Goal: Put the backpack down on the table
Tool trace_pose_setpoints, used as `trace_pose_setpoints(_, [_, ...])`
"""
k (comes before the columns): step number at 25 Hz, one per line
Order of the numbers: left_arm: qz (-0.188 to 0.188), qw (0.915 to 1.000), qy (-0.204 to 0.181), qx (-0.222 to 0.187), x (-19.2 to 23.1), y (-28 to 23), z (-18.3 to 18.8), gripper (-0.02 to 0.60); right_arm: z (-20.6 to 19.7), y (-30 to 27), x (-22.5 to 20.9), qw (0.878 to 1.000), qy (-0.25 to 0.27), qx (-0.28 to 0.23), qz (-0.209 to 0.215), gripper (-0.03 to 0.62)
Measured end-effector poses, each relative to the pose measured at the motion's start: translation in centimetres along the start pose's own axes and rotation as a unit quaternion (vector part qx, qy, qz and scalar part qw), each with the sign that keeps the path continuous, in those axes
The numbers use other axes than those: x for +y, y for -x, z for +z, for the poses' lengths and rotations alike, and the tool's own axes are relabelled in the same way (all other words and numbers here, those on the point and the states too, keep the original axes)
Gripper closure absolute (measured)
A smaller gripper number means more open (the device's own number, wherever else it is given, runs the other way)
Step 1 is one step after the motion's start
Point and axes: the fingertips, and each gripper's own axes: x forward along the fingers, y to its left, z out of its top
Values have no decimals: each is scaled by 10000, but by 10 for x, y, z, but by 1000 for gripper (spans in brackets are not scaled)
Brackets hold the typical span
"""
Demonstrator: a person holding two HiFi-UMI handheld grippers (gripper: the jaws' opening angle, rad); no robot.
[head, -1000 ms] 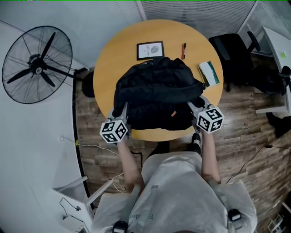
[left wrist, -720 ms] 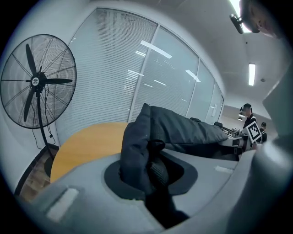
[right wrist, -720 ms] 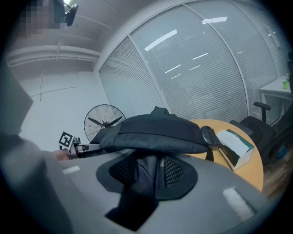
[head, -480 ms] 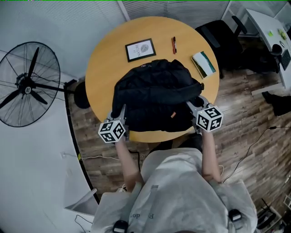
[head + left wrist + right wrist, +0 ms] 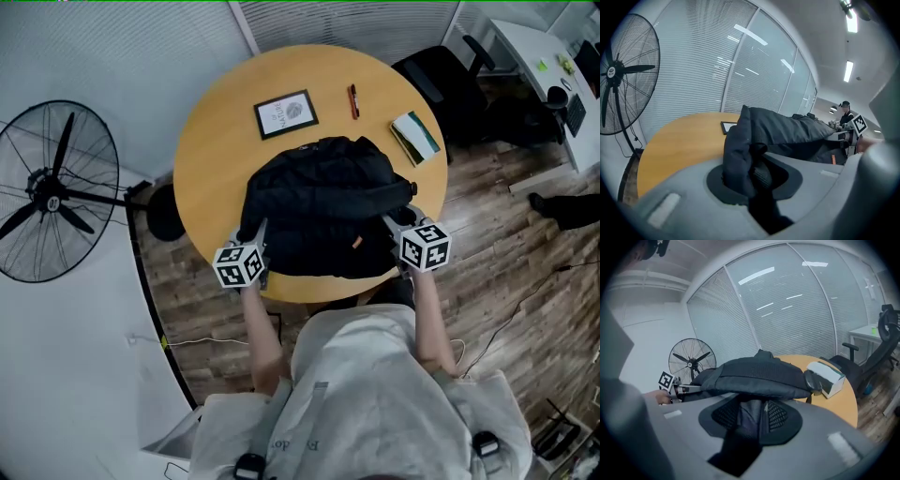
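Note:
A black backpack (image 5: 323, 206) lies across the near half of the round wooden table (image 5: 211, 150), its bulk seemingly resting on the top. My left gripper (image 5: 255, 236) is shut on a fold of the bag's fabric at its near-left corner. In the left gripper view the backpack (image 5: 783, 129) bunches between the jaws of the left gripper (image 5: 750, 171). My right gripper (image 5: 398, 221) is shut on the near-right corner. In the right gripper view, dark strap and mesh of the backpack (image 5: 759, 373) sit clamped in the right gripper (image 5: 752, 416).
On the far side of the table lie a framed picture (image 5: 286, 113), a red pen (image 5: 353, 100) and a green-and-white book (image 5: 415, 137). A standing fan (image 5: 52, 192) is left of the table. A black office chair (image 5: 450, 89) stands at the right.
Both grippers have sunk toward the table with the backpack, which now sits lower and flatter on the top. Both grips are unchanged.

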Motion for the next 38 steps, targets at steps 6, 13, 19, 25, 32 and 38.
trace_pose_setpoints(6, [72,9997,-144,168,12,-18,-5,503,-7,-23,-2,9995,-34,180,-263,467])
trace_pose_setpoints(13, [200,9992,-70,343,27,-28,-15,502,-11,-43,-5,9980,-18,492,-399,467])
trace_pose_setpoints(19, [113,9991,158,382,44,-37,-21,500,-11,-62,-9,9965,64,686,-476,465])
trace_pose_setpoints(25, [213,9979,255,564,60,-49,-27,499,-8,-83,-15,9944,157,917,-500,464])
trace_pose_setpoints(32, [227,9956,269,863,79,-68,-36,495,-21,-106,-38,9915,-78,1180,-538,459])
trace_pose_setpoints(38, [319,9932,400,1045,88,-92,-47,480,-37,-122,-73,9866,-220,1483,-649,443])
